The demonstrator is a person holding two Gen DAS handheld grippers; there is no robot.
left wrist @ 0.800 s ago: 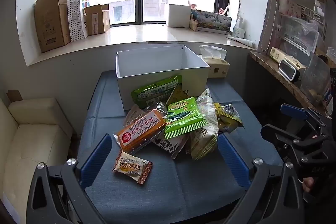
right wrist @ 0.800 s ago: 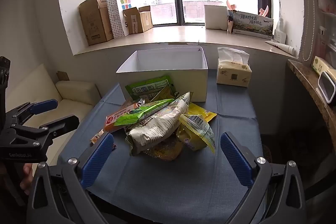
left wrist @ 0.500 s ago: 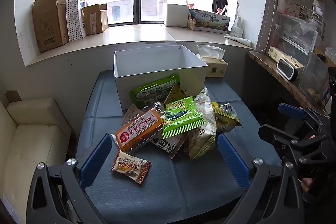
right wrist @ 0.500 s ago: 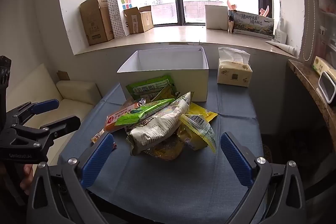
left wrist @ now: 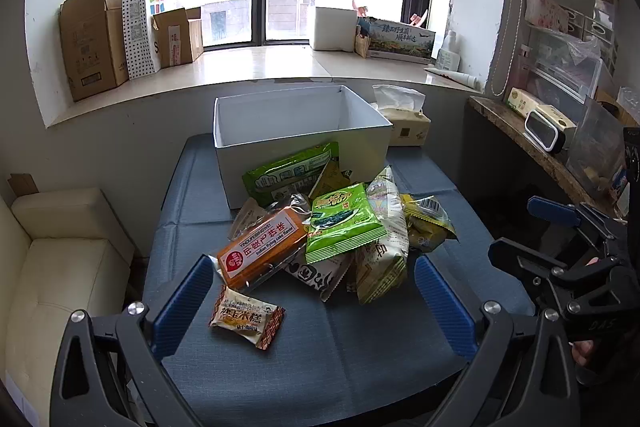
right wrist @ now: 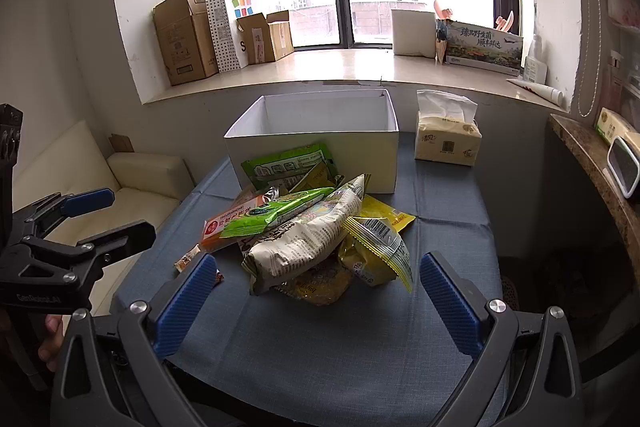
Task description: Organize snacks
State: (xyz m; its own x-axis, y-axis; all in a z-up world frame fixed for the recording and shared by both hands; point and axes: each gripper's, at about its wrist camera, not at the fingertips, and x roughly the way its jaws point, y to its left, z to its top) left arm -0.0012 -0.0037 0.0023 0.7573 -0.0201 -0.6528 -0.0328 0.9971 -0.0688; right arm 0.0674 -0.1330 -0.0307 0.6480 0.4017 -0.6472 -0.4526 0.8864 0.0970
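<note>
A heap of snack packets lies on a blue cloth-covered table (left wrist: pixel 304 367): an orange cake pack (left wrist: pixel 262 251), a bright green bag (left wrist: pixel 344 223), a pale printed bag (right wrist: pixel 304 239), a yellow bag (right wrist: pixel 372 251) and a small rice cake packet (left wrist: pixel 246 317) lying apart at the front. Behind the heap stands an empty white box (left wrist: pixel 300 131) with a green packet (left wrist: pixel 292 175) leaning on its front wall. My left gripper (left wrist: pixel 314 297) hovers open over the front of the heap. My right gripper (right wrist: pixel 316 293) is open too, near the table's front edge. Neither holds anything.
A tissue box (right wrist: pixel 446 143) stands to the right of the white box. A cream sofa (left wrist: pixel 52 267) lies left of the table. The window sill (left wrist: pixel 256 65) behind carries cardboard boxes and a paper bag. A stone shelf (left wrist: pixel 532 147) with a white device runs along the right.
The snacks have shifted slightly in the left wrist view as that gripper drifted a little. Both grippers stay open and nothing was picked up.
</note>
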